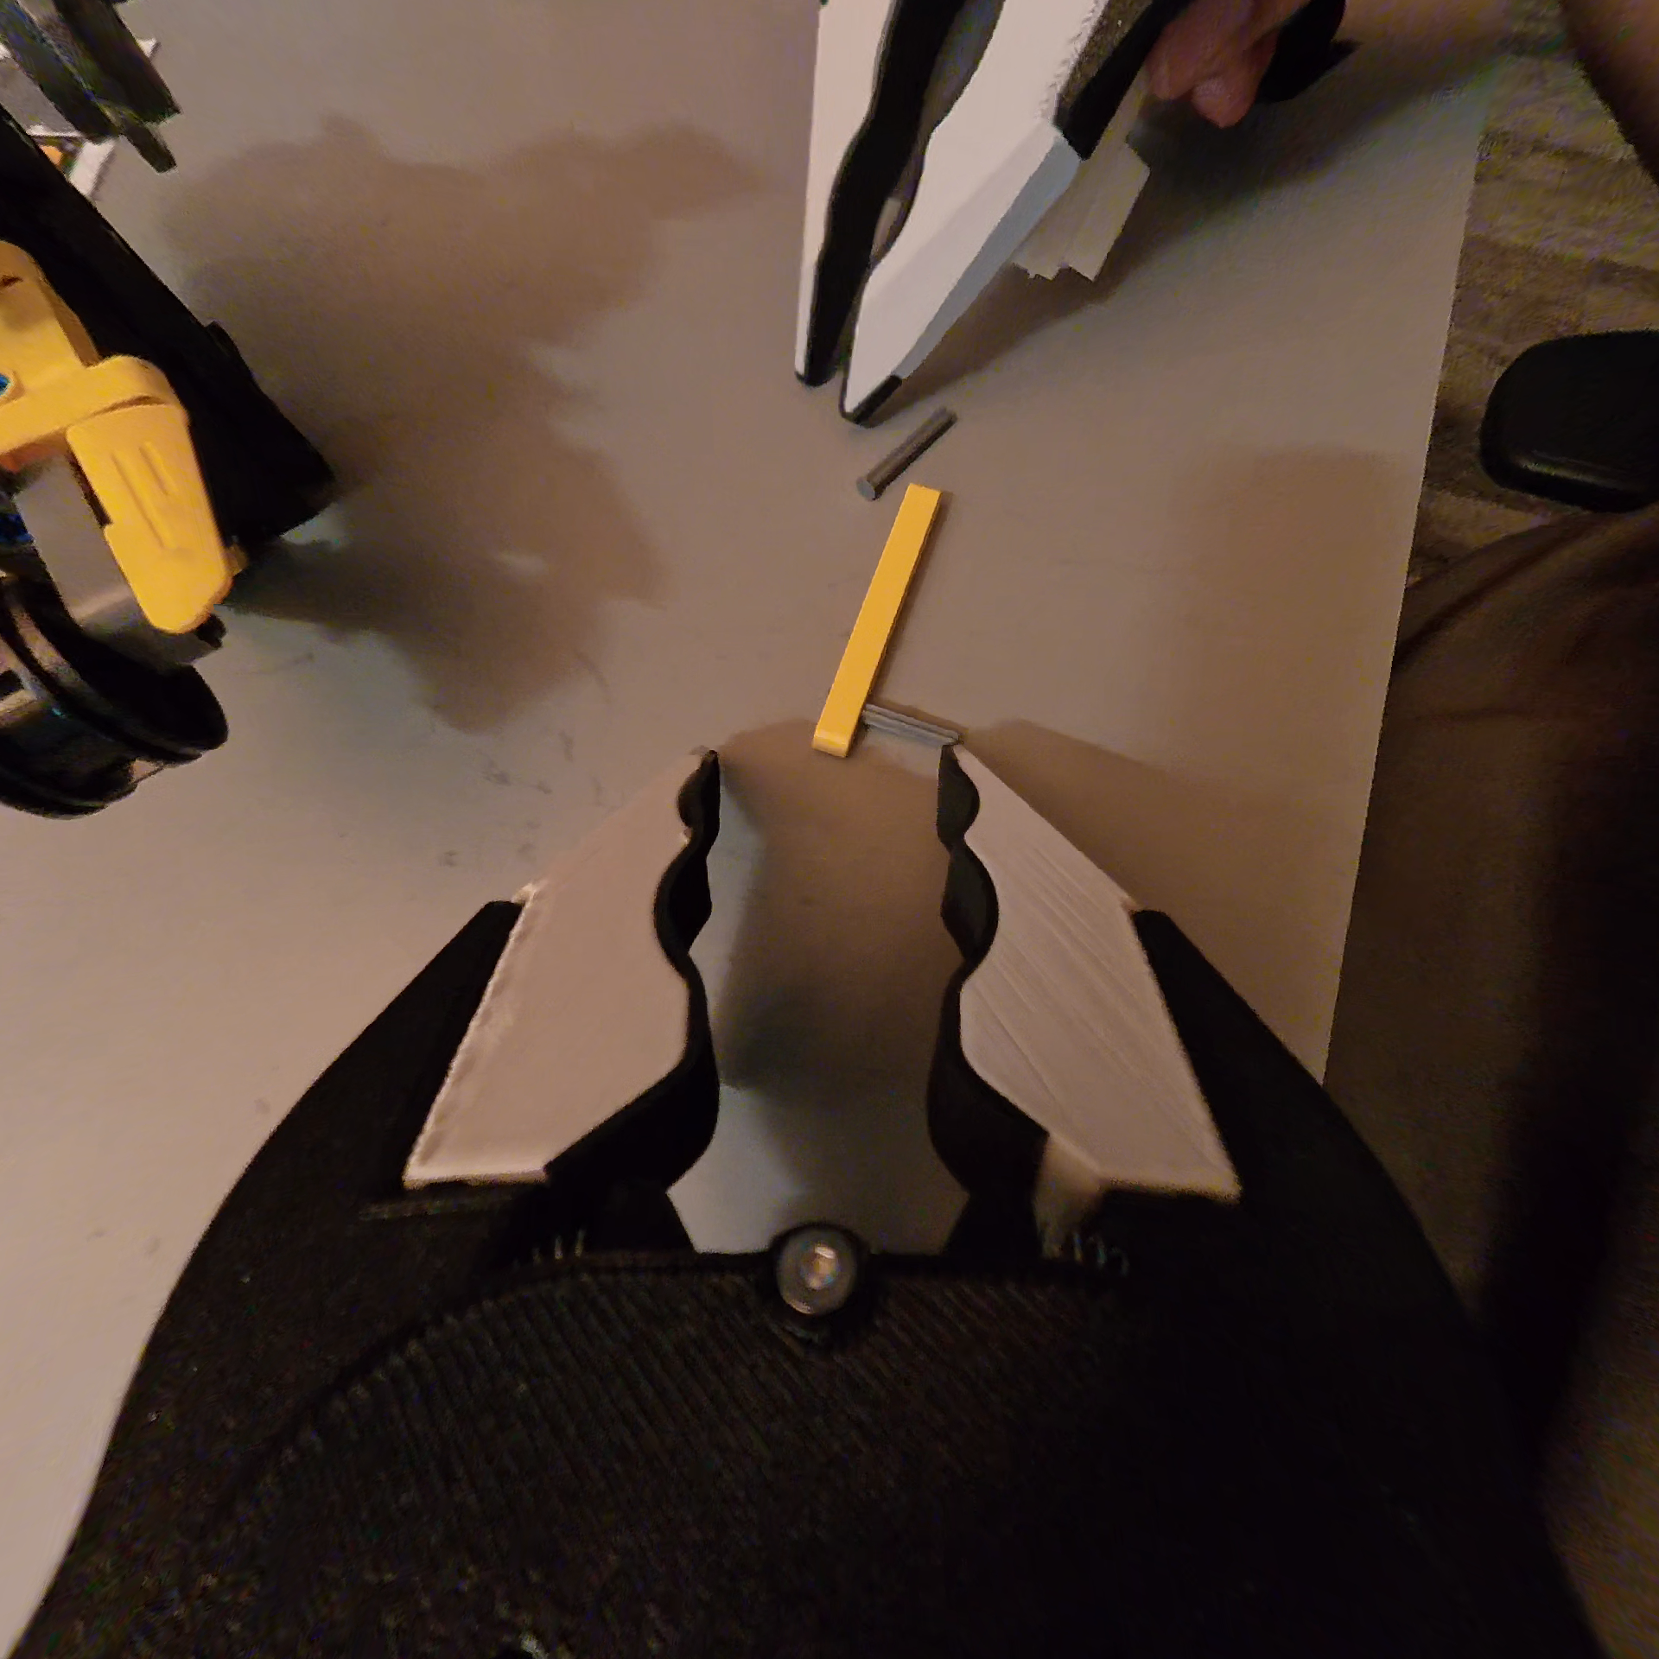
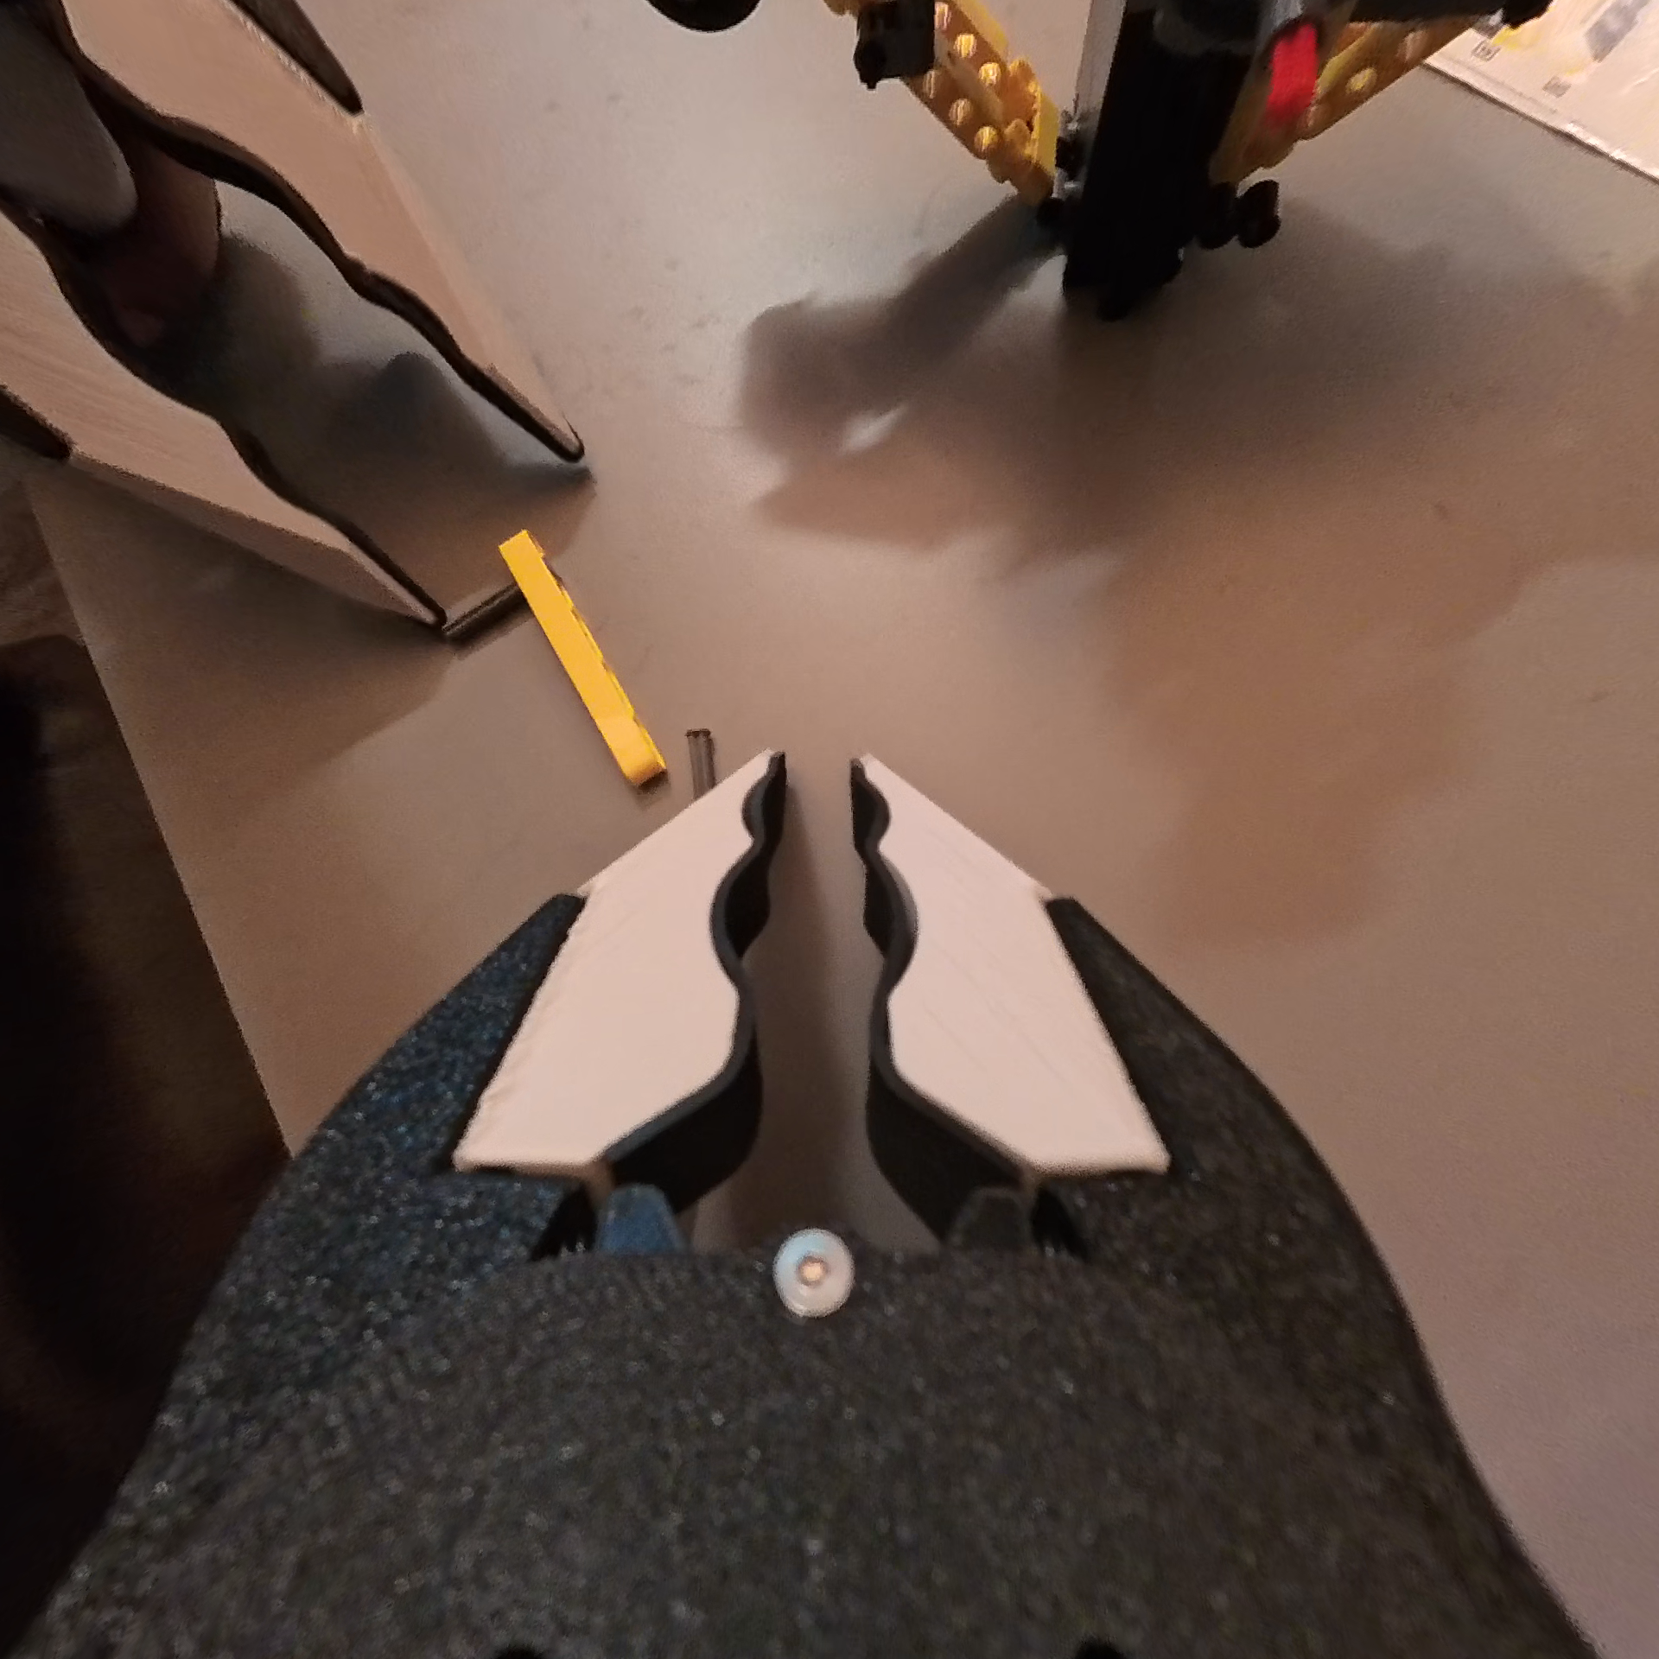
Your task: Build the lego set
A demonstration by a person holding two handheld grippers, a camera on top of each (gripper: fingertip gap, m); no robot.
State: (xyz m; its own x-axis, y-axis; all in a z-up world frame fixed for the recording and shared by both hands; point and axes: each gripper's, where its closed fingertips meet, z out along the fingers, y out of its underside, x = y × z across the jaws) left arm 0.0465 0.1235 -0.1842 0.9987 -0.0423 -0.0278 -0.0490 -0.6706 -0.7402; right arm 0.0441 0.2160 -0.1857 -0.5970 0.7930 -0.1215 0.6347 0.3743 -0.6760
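Observation:
A thin yellow beam (image 1: 880, 619) lies flat on the grey table (image 1: 539, 898). A light grey axle (image 1: 911, 725) lies by its near end and a dark grey pin (image 1: 905, 453) just beyond its far end. My left gripper (image 1: 830, 759) is open and empty, its tips just short of the beam's near end. My right gripper (image 2: 817, 761) is empty with its jaws only a narrow gap apart. The pin (image 2: 698, 759) is beside its left fingertip and the beam (image 2: 583, 660) lies to its left. The right gripper also shows in the left wrist view (image 1: 842, 390), and the left gripper in the right wrist view (image 2: 498, 534).
A yellow and black brick-built model (image 1: 108, 503) stands at the left, also far ahead in the right wrist view (image 2: 1122, 135). A printed paper sheet (image 2: 1544, 72) lies far right. The table's edge (image 1: 1400, 628) runs along the right, with a black armrest (image 1: 1571, 422) and carpet beyond it. The grippers' ends are close to 10 cm from one another.

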